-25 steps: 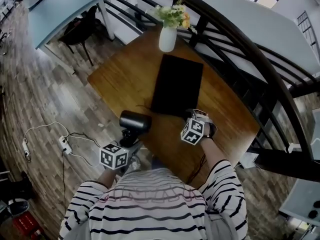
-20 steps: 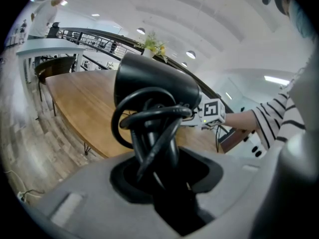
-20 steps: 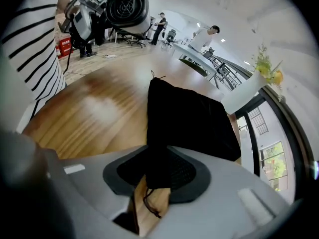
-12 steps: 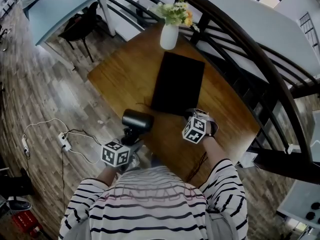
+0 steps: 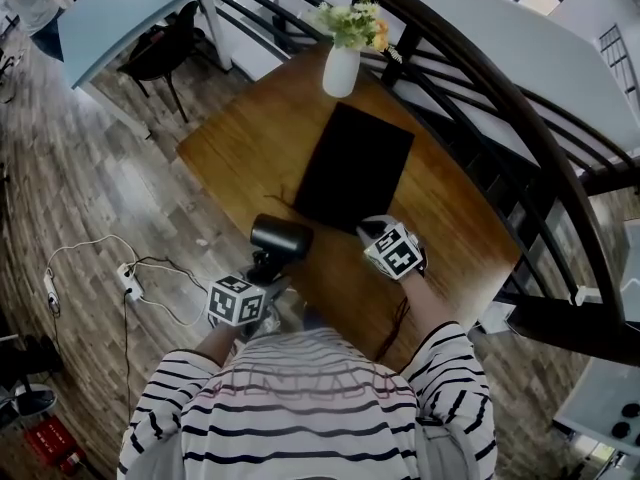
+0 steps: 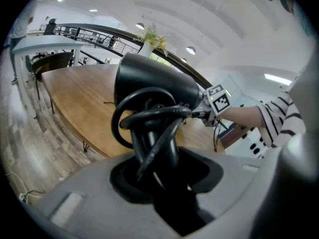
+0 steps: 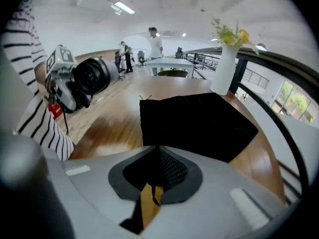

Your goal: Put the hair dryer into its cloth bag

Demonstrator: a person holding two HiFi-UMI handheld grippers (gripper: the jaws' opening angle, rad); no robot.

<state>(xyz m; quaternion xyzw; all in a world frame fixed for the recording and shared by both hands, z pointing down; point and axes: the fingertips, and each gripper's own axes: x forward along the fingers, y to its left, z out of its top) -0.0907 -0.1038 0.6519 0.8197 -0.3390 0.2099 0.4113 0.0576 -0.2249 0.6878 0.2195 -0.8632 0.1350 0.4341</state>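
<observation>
The wooden desk (image 5: pixel 240 158) carries a black cloth bag (image 5: pixel 355 163), which lies flat along its middle, with one short end toward the far edge and the other toward the near edge. The hair dryer (image 5: pixel 280 238) is not on the desk. It is held in the air above the left edge, close to the near corner and just beside the near end of the bag. The left gripper (image 5: pixel 262 270) is clamped on its handle, where the black cord (image 6: pixel 149 116) is wound. The jaws of the right gripper (image 7: pixel 158 151) have just been closing, and they now pinch the near edge of the bag. A white vase (image 5: pixel 341 71) with flowers stands at the far edge.
</observation>
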